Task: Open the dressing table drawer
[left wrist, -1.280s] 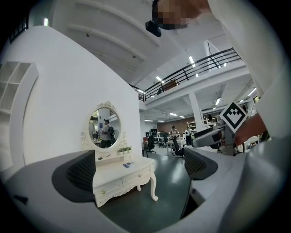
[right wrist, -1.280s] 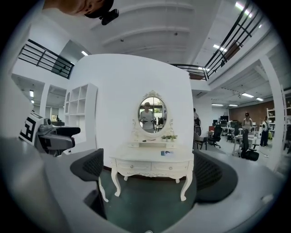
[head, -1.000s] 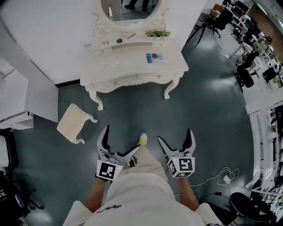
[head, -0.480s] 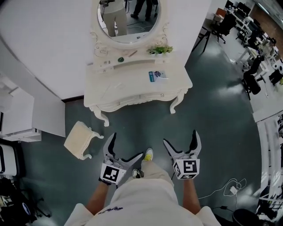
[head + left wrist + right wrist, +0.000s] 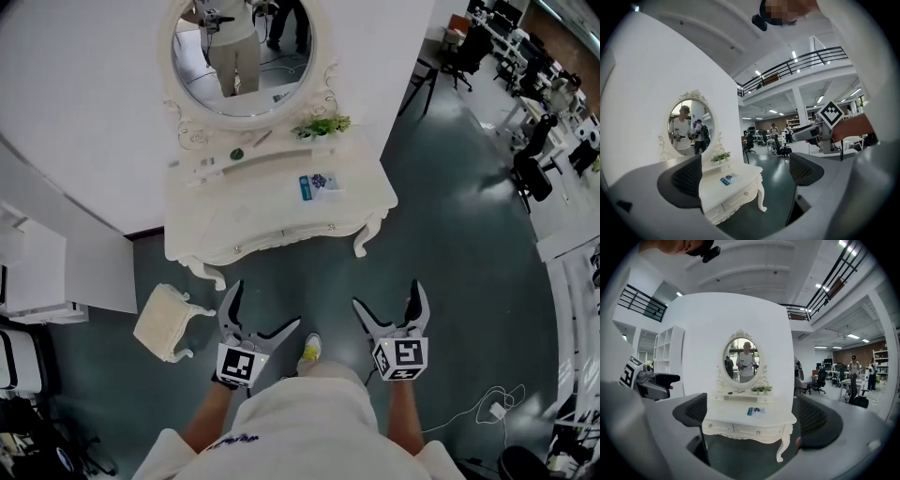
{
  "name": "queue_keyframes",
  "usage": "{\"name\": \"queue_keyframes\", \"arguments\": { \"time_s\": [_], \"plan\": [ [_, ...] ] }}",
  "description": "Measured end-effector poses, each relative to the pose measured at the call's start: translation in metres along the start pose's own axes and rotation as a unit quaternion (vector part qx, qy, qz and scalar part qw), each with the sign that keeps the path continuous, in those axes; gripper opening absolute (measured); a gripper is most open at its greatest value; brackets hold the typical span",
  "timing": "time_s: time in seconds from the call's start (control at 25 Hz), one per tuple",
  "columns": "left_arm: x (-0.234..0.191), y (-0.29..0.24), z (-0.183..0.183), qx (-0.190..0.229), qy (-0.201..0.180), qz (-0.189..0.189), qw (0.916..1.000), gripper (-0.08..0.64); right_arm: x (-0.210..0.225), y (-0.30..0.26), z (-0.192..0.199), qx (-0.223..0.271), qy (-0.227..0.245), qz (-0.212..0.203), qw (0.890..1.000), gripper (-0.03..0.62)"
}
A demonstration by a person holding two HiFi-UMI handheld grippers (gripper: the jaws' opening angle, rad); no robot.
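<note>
The white dressing table (image 5: pixel 234 220) stands against the wall ahead, under an oval mirror (image 5: pixel 242 52). Its drawer front (image 5: pixel 281 239) is closed and carries two small knobs. The right gripper view shows the drawer front (image 5: pixel 743 430) straight on, and the left gripper view shows the table (image 5: pixel 736 185) at an angle. My left gripper (image 5: pixel 265 305) and right gripper (image 5: pixel 386 293) hover over the floor well short of the table. Both are open and empty. In the left gripper view the left gripper (image 5: pixel 747 172) frames the table's corner; the right gripper (image 5: pixel 757 416) frames the drawers.
A small cream stool (image 5: pixel 167 322) lies tipped on the floor left of my left gripper. A potted plant (image 5: pixel 322 125) and a blue card (image 5: pixel 309 186) sit on the table. Office chairs (image 5: pixel 525 178) stand far right, a cable (image 5: pixel 487 410) lies at lower right.
The dressing table has shifted in the head view as the person walks toward it, and more of the mirror shows. Both grippers stay open and keep their place in front of the body.
</note>
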State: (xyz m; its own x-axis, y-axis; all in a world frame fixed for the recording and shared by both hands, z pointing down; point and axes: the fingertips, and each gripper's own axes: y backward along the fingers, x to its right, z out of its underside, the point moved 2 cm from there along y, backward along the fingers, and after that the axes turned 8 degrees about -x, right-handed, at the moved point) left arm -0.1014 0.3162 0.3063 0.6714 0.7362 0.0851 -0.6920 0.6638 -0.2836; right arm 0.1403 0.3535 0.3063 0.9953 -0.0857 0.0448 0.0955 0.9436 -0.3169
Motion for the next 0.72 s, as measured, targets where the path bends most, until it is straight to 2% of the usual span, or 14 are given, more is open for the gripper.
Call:
{"name": "queue_keyframes", "arguments": {
  "time_s": [0.2,0.44,0.6,0.72],
  "plan": [
    [0.007,-0.033,-0.015,0.0,-0.026,0.001,0.9996,0.584,0.016,-0.02,-0.005,0.001,0.02,-0.029,0.999,0.606],
    [0.012,-0.058,-0.032,0.006,-0.016,-0.01,0.9998,0.583,0.04,-0.036,-0.006,0.003,0.008,-0.047,0.999,0.606],
    [0.013,-0.067,-0.03,0.002,-0.001,-0.016,0.9999,0.583,0.047,-0.037,-0.01,0.01,0.006,-0.052,0.999,0.606],
    [0.014,-0.078,-0.032,0.002,-0.008,-0.018,0.9998,0.584,0.055,-0.039,-0.008,0.012,0.002,-0.052,0.999,0.605]
  ]
}}
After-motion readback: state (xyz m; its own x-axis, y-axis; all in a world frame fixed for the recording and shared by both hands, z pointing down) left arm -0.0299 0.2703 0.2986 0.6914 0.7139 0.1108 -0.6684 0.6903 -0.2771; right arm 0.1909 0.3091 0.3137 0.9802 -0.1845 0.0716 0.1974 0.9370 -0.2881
